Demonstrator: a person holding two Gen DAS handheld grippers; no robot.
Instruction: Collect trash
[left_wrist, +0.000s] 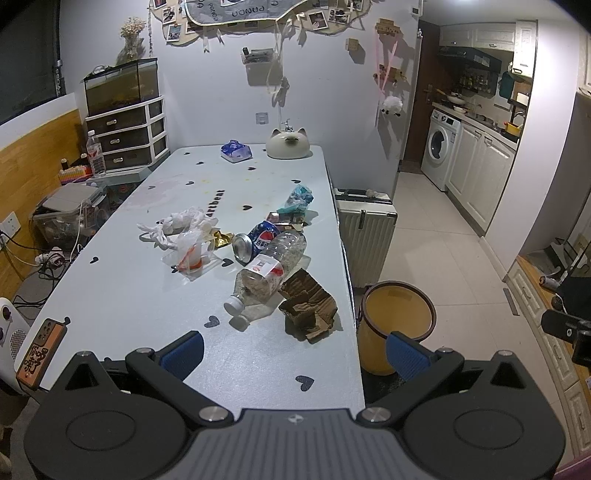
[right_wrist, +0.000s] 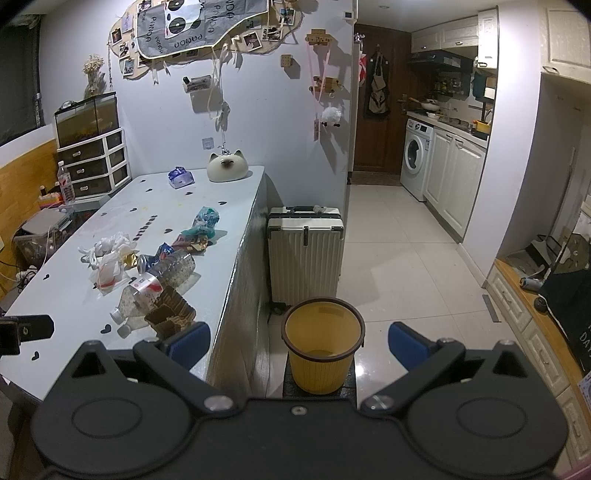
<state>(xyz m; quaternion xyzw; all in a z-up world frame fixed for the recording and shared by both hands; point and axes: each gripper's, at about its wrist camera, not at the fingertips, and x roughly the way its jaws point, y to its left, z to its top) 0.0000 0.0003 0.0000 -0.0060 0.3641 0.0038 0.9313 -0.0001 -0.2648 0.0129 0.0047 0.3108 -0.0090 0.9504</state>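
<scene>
Both grippers' fingers (left_wrist: 183, 354) (right_wrist: 408, 345) wide and empty, torn cardboard (left_wrist: 308, 308) near table edge (left_wrist: 347, 266), bin (right_wrist: 321, 347) below.

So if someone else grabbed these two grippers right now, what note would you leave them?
Left gripper: open, empty, over the near end of the table.
Right gripper: open, empty, aimed at the yellow bin on the floor beside the table.
Trash on the table: torn cardboard nearest, then a clear plastic bottle, a crushed soda can, a plastic bag, white crumpled tissue, gold wrappers and a teal wrapper.
Done: nothing, the bin looks empty.
Left: move every piece into the bin, probably cardboard first.
</scene>
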